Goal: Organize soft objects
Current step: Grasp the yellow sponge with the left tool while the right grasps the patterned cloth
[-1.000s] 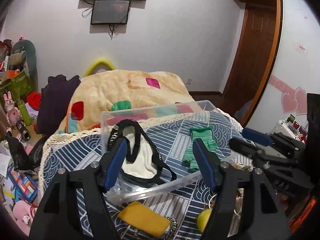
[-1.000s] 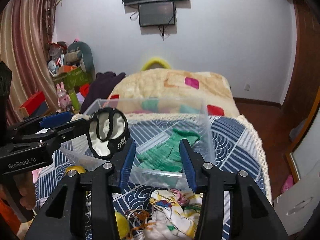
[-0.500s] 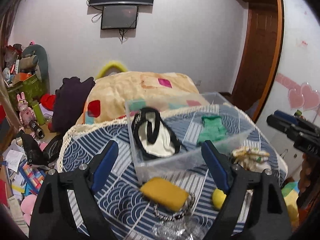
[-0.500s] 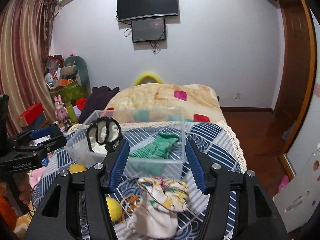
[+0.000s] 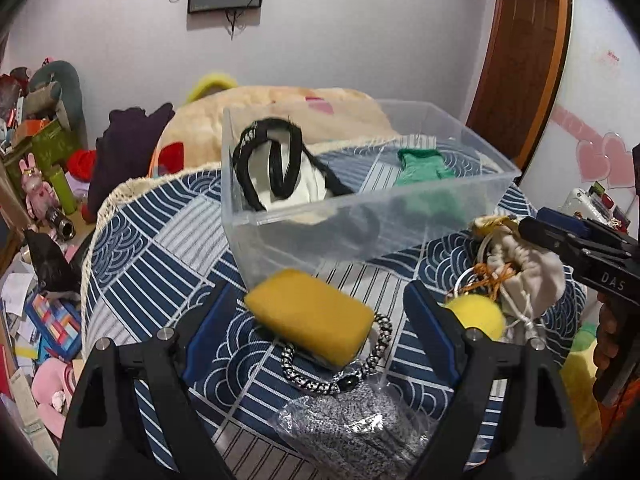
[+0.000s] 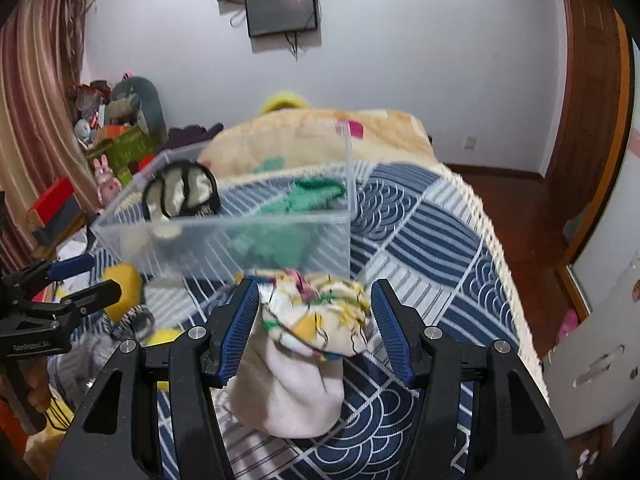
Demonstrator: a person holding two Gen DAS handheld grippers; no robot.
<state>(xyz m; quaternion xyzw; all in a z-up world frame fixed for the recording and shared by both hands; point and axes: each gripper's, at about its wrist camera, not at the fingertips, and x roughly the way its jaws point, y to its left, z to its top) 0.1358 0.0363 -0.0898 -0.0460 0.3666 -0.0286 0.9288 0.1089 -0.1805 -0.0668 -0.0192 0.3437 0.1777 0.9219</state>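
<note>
A clear plastic bin (image 5: 400, 216) on the blue patterned cloth holds a black-and-white garment (image 5: 280, 168) and a green knit piece (image 5: 420, 164). My left gripper (image 5: 316, 320) is open, its fingers on either side of a yellow sponge (image 5: 308, 316) in front of the bin. My right gripper (image 6: 314, 320) is open around a cream drawstring pouch with a floral top (image 6: 312, 316); the pouch also shows in the left wrist view (image 5: 524, 272). The bin shows in the right wrist view (image 6: 224, 240).
A metal chain bracelet (image 5: 332, 376), a steel scrubber in plastic (image 5: 356, 424) and a yellow ball (image 5: 476, 316) lie near the sponge. A quilted bed (image 6: 320, 140) stands behind the table. Toys and clutter (image 5: 36, 200) fill the floor at left.
Both grippers have drawn back from the bin and dropped low over the table. The left now straddles the sponge, the right straddles the pouch.
</note>
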